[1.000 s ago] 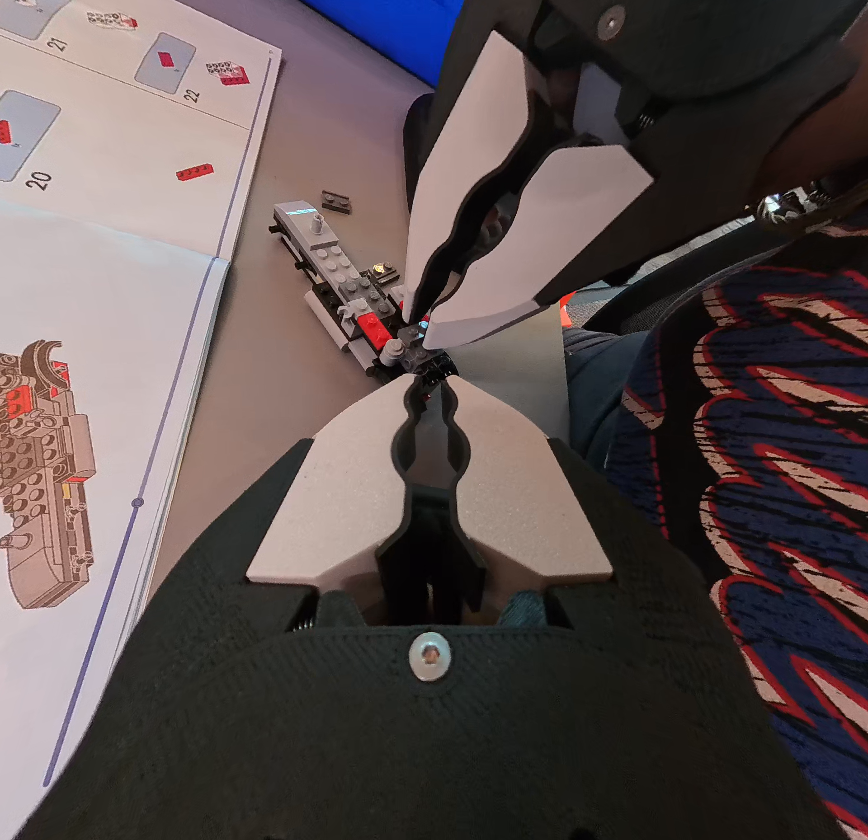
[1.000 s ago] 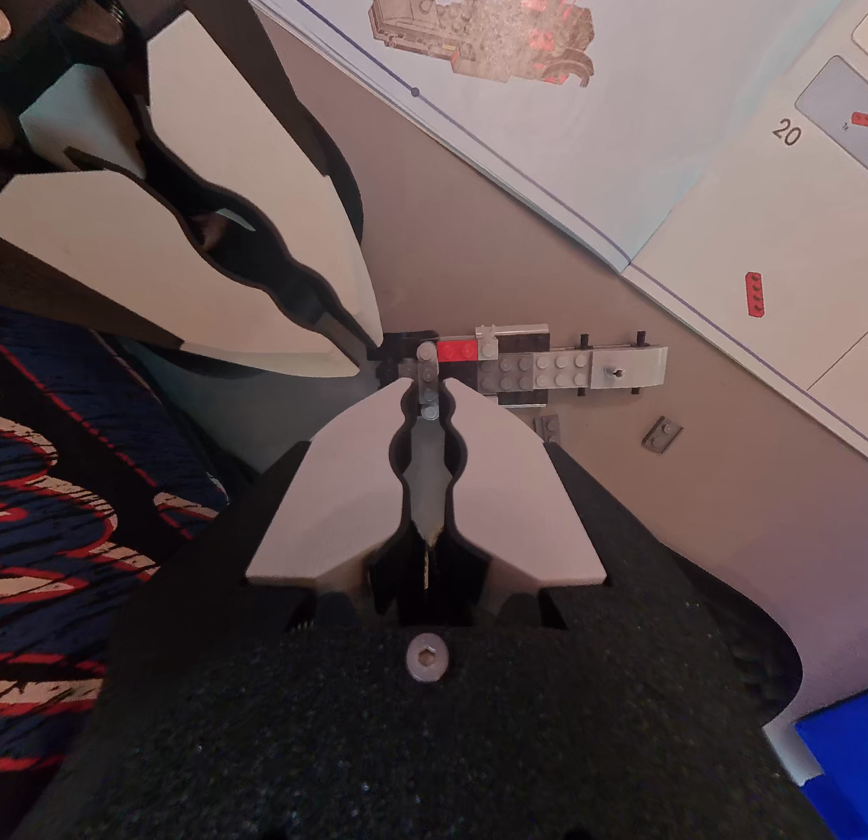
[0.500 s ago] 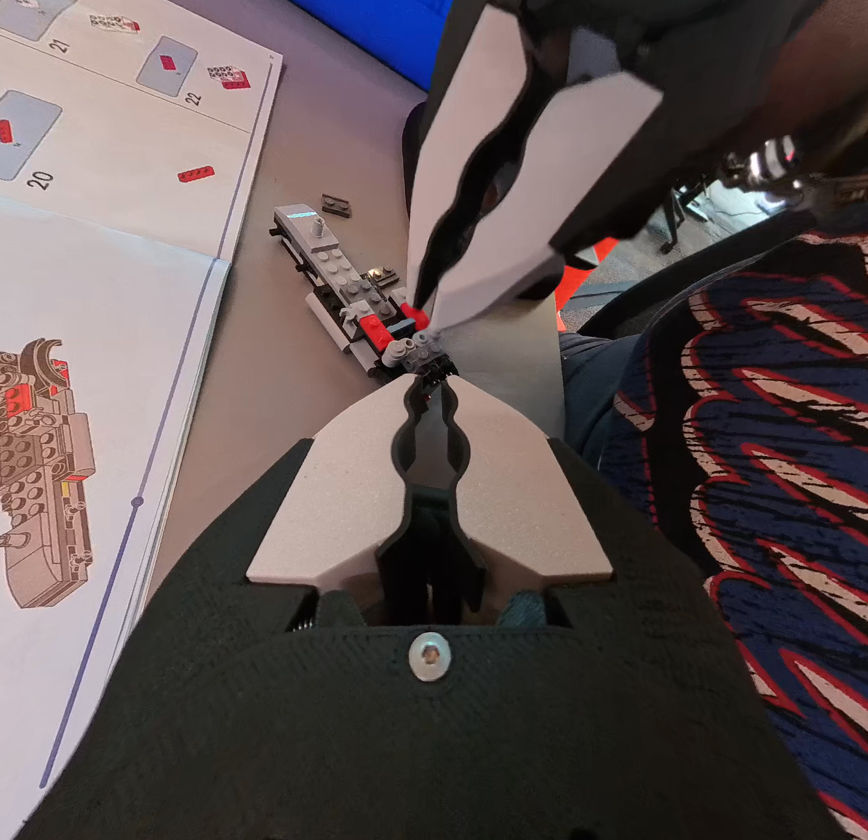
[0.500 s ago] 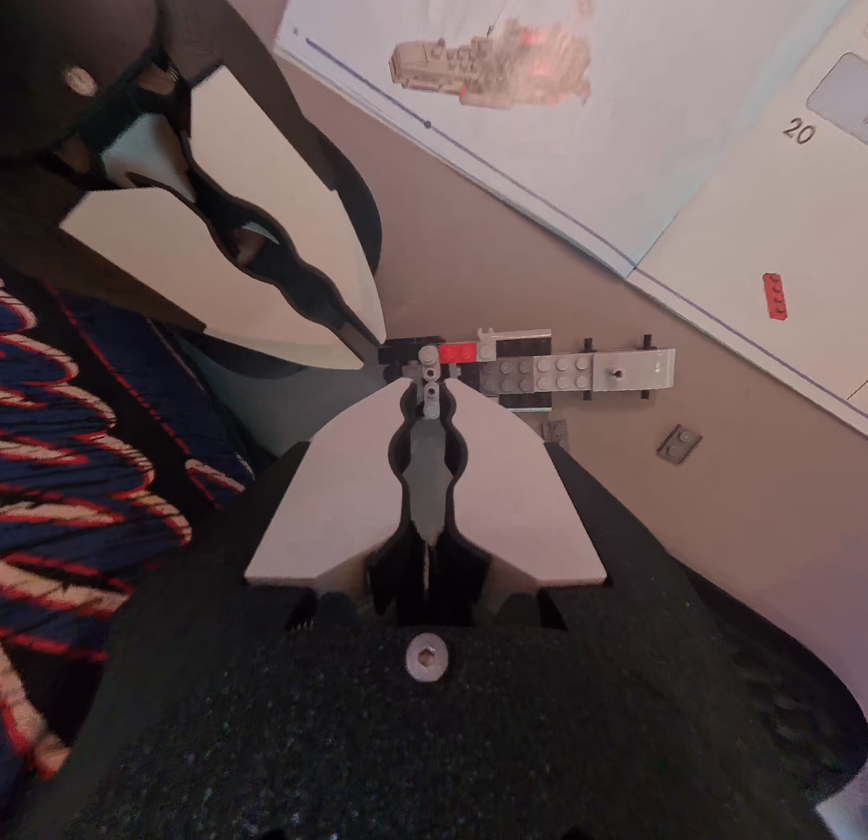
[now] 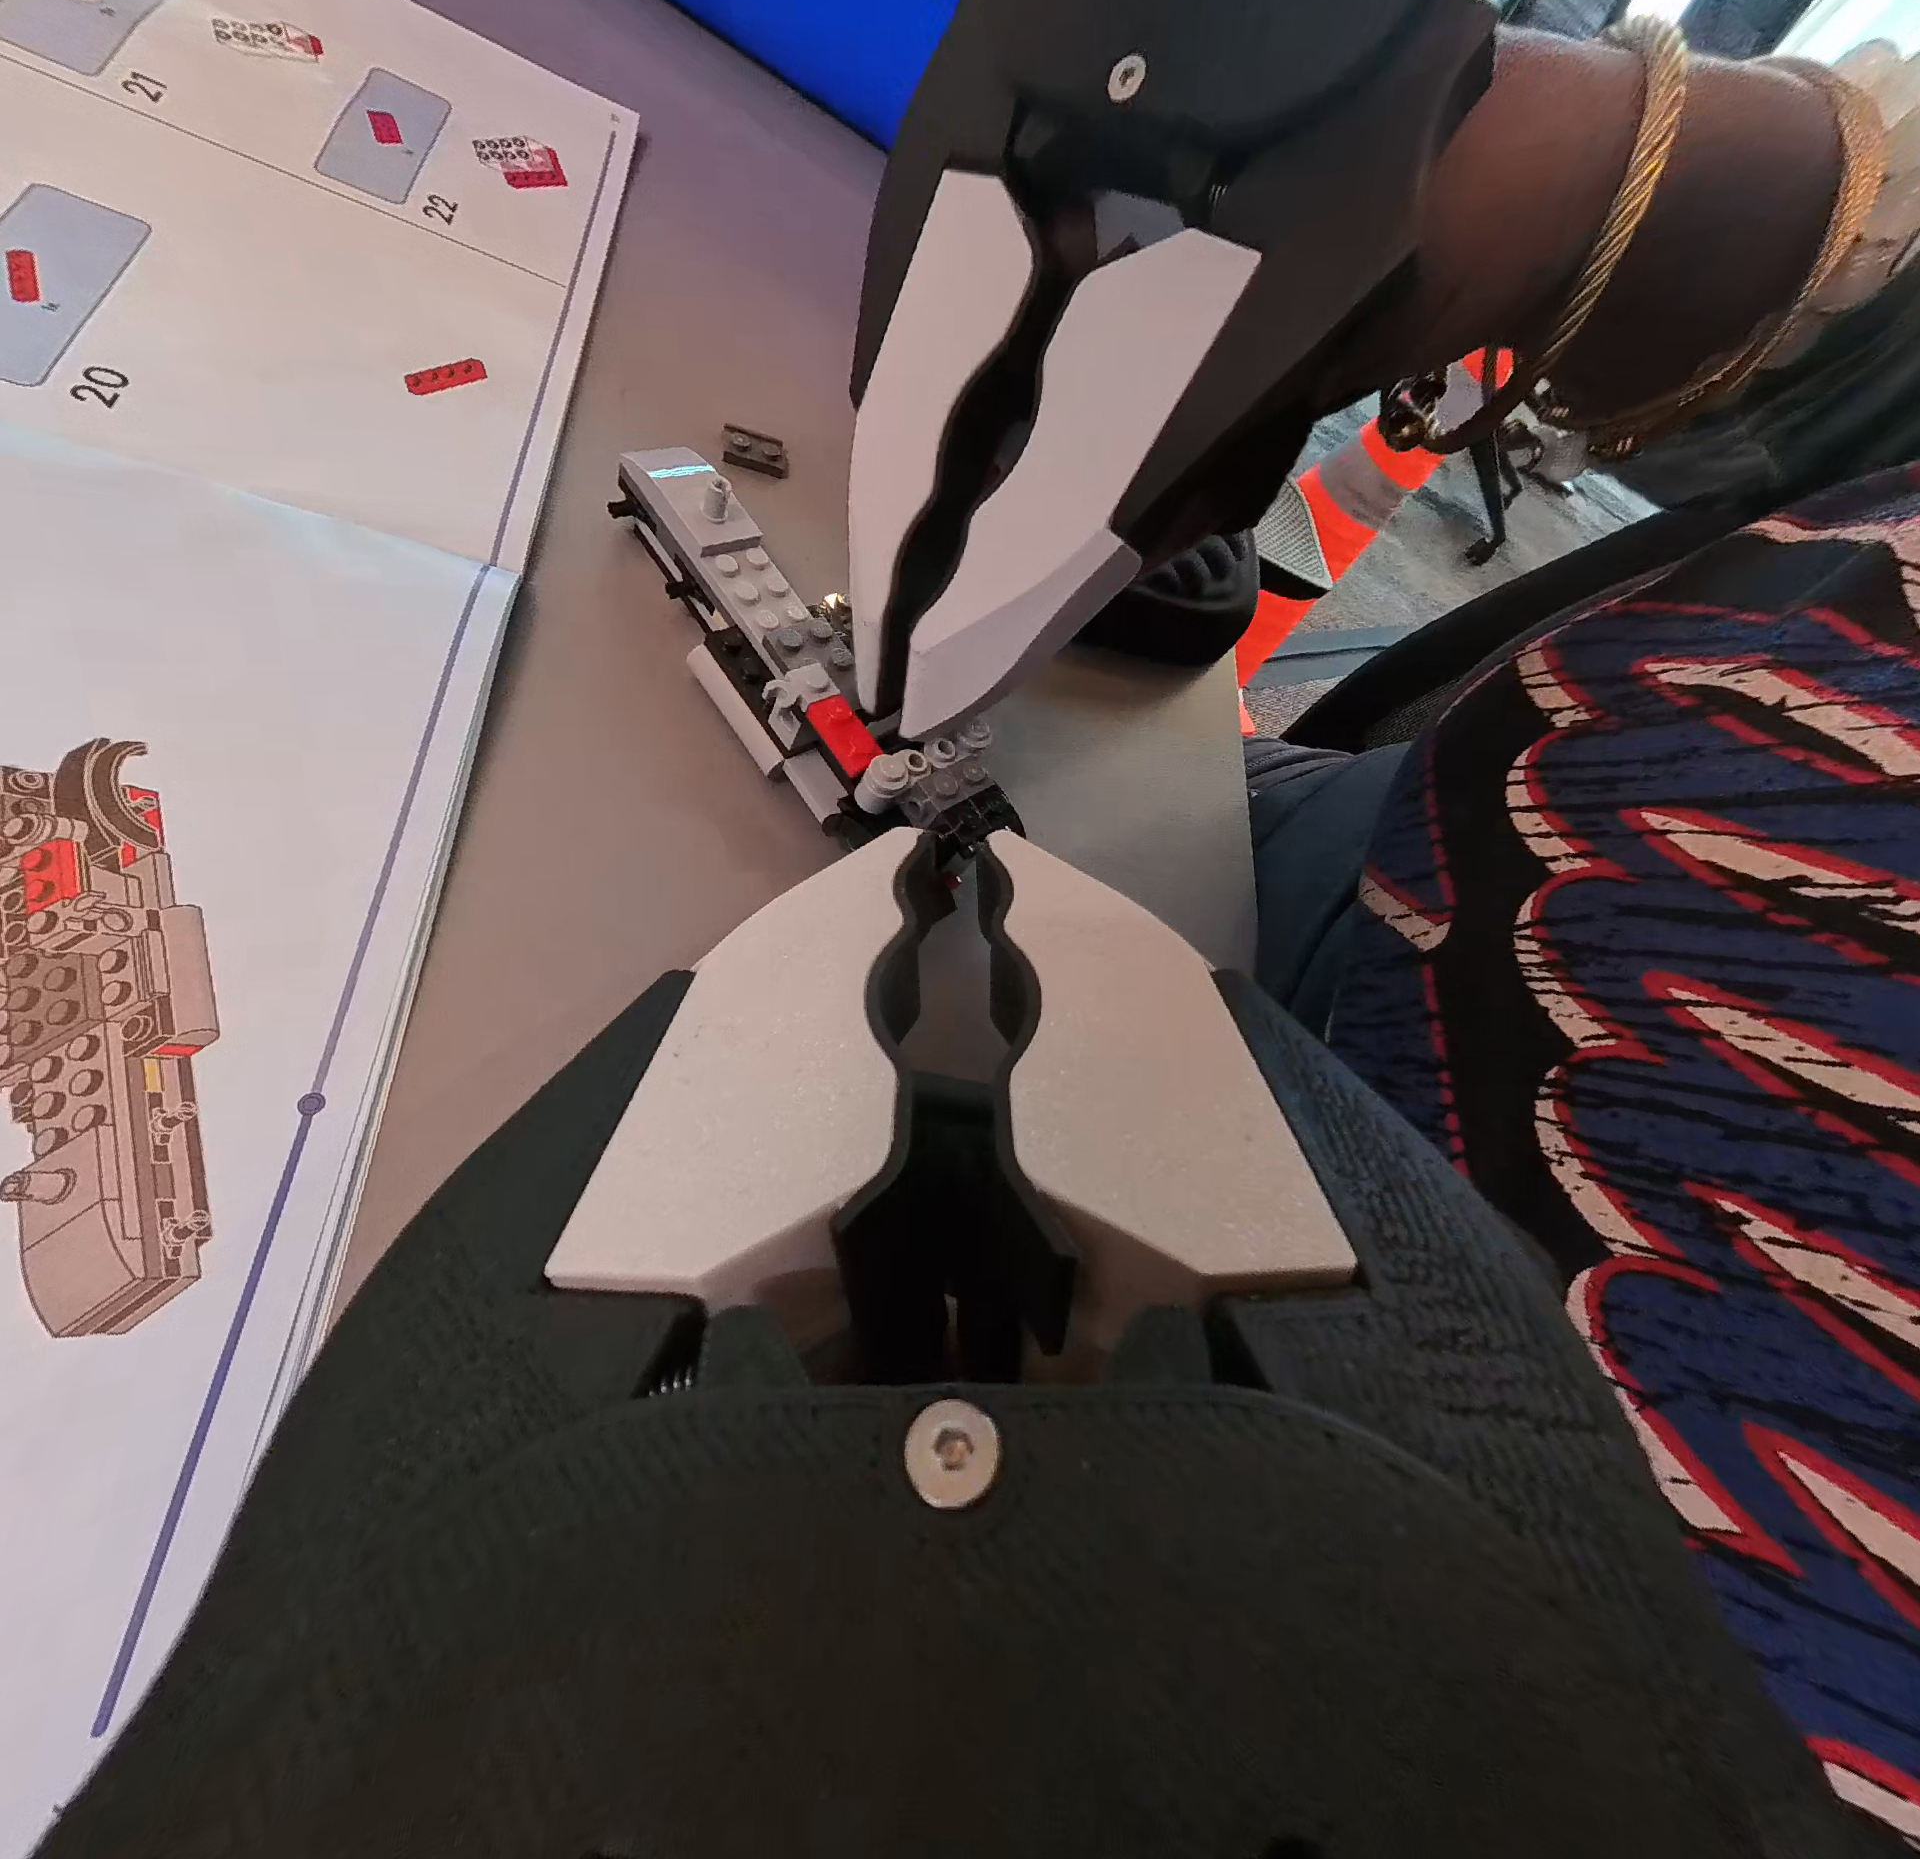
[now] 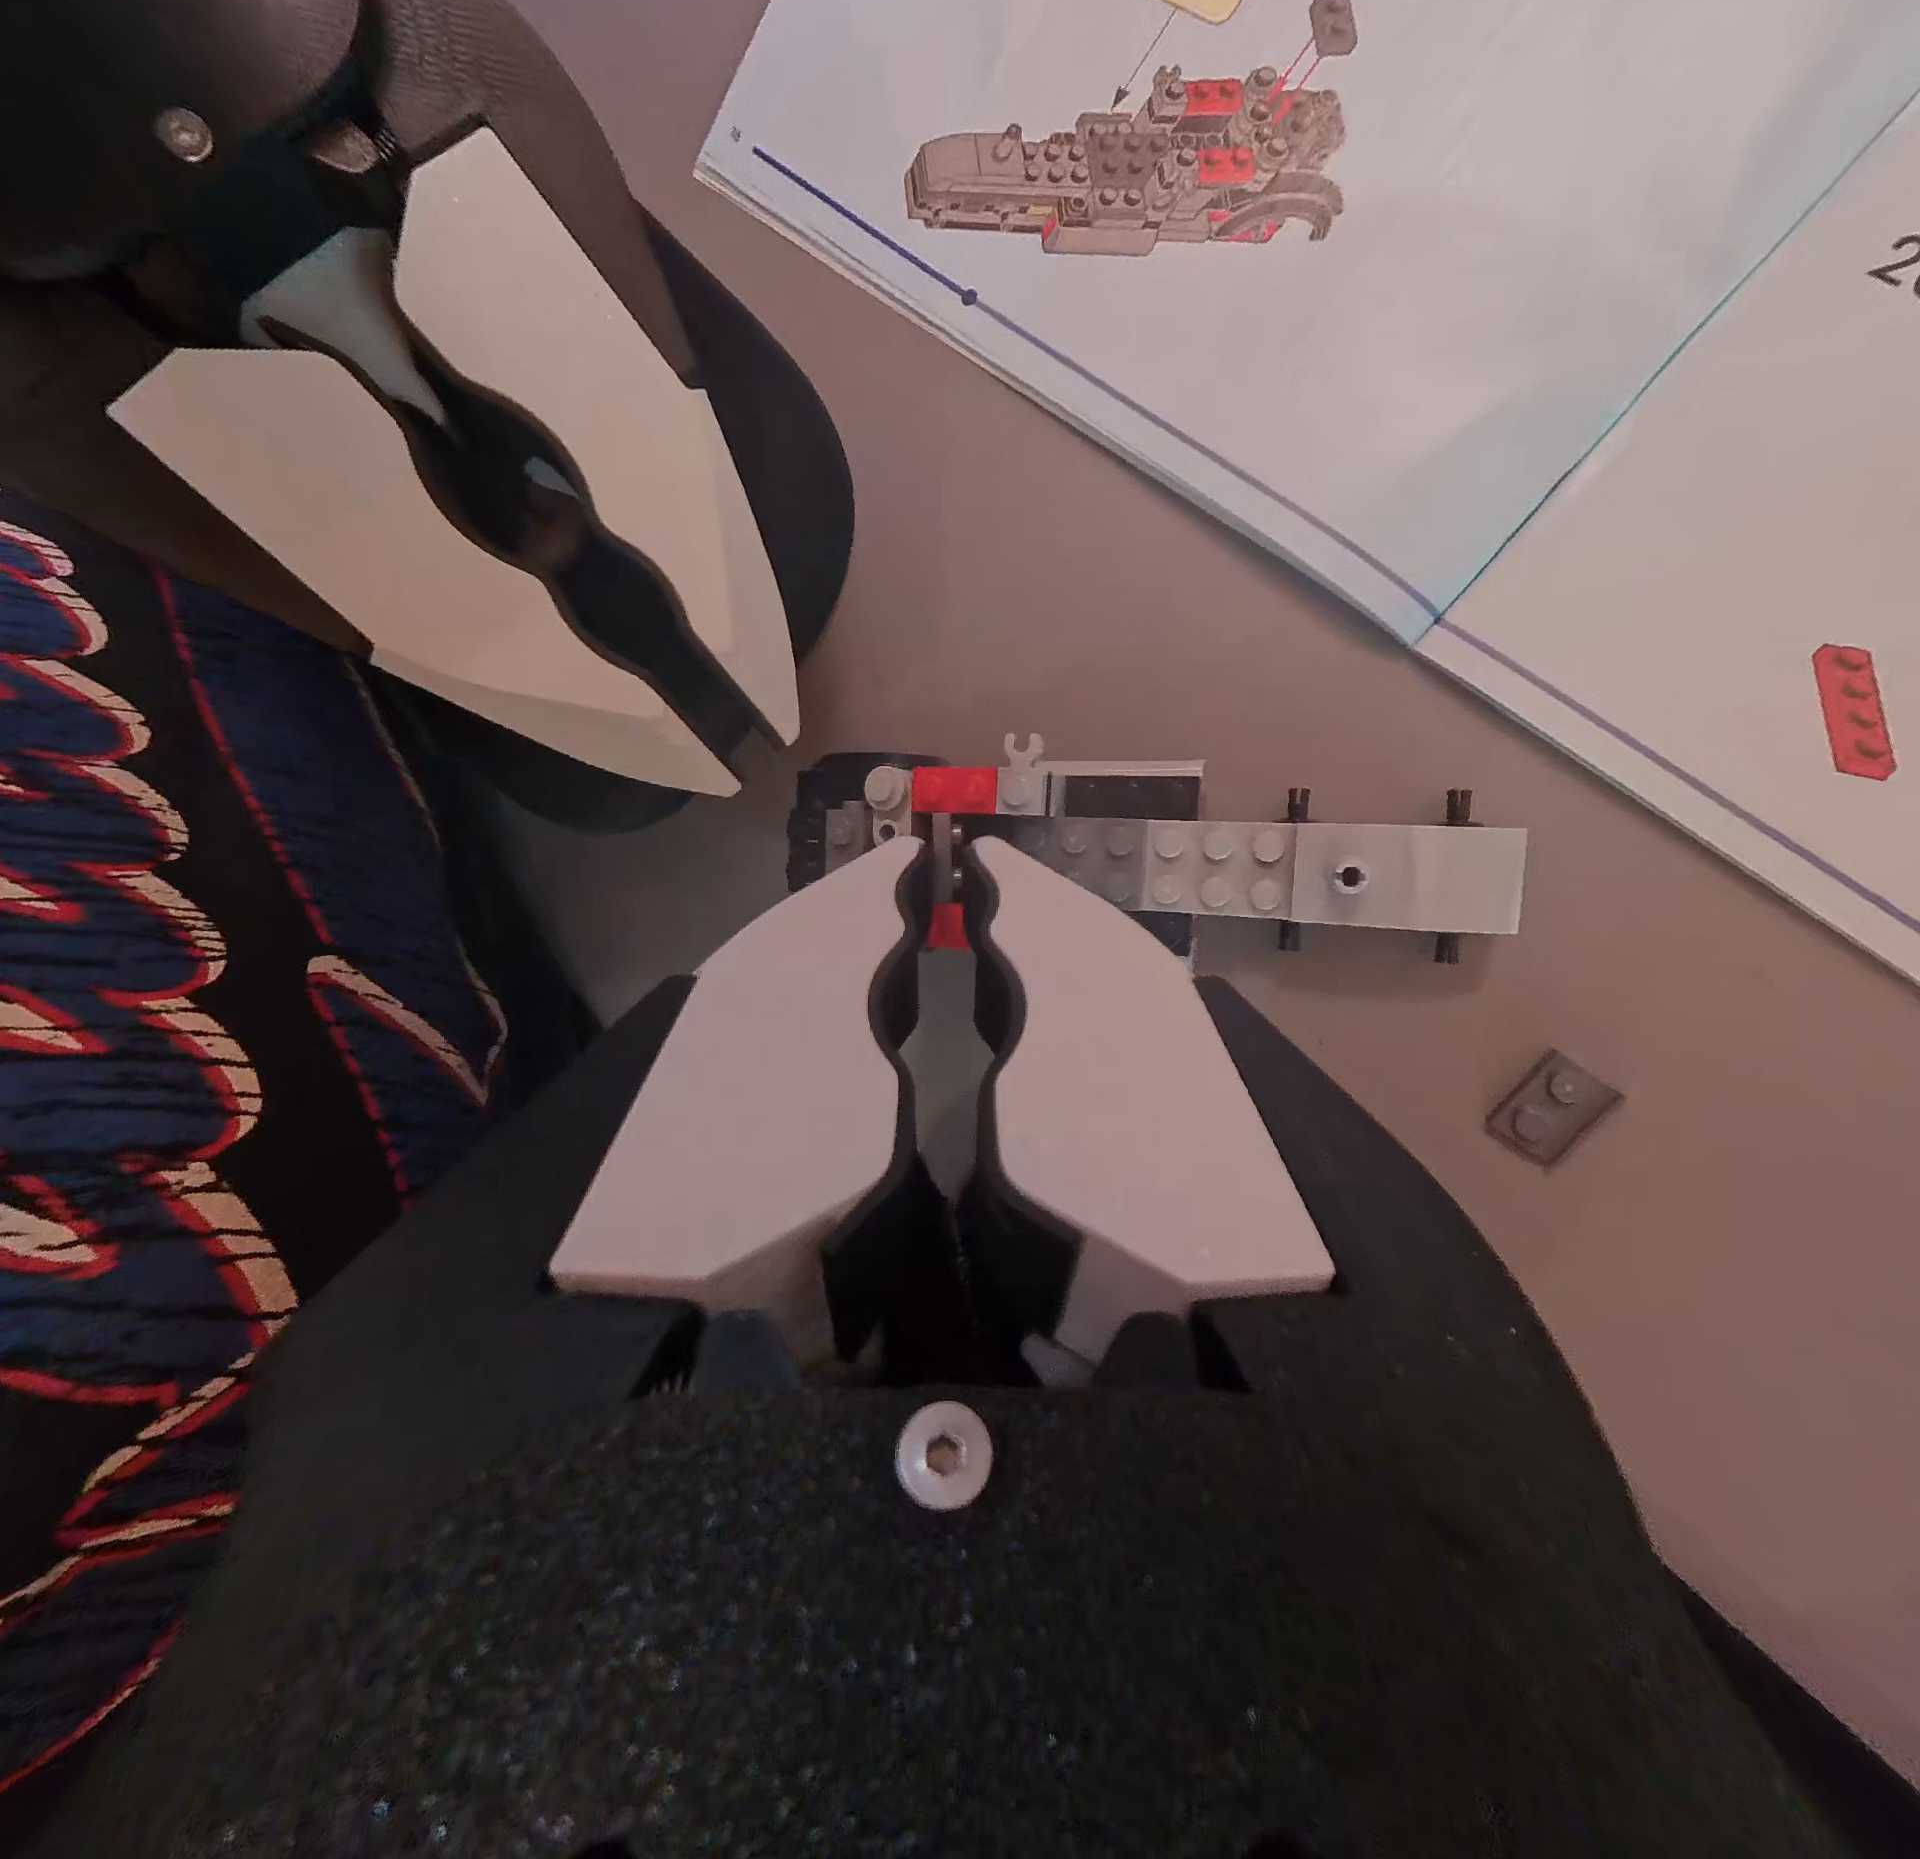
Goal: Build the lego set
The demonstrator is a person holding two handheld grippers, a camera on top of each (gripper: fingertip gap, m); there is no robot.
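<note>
Grey, studded plastic model [image 6: 1153,853] lies long and flat on the smooth counter [image 6: 1039,583]. Left claw [image 5: 951,848] pinches its black end; right claw [image 6: 945,853] is clamped on a small dark plate [image 6: 945,864] over it.

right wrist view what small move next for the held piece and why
Probably press the piece straight down onto the model: the right gripper pinches it just beside the red plate, and the left gripper grips the model's black end.
</note>
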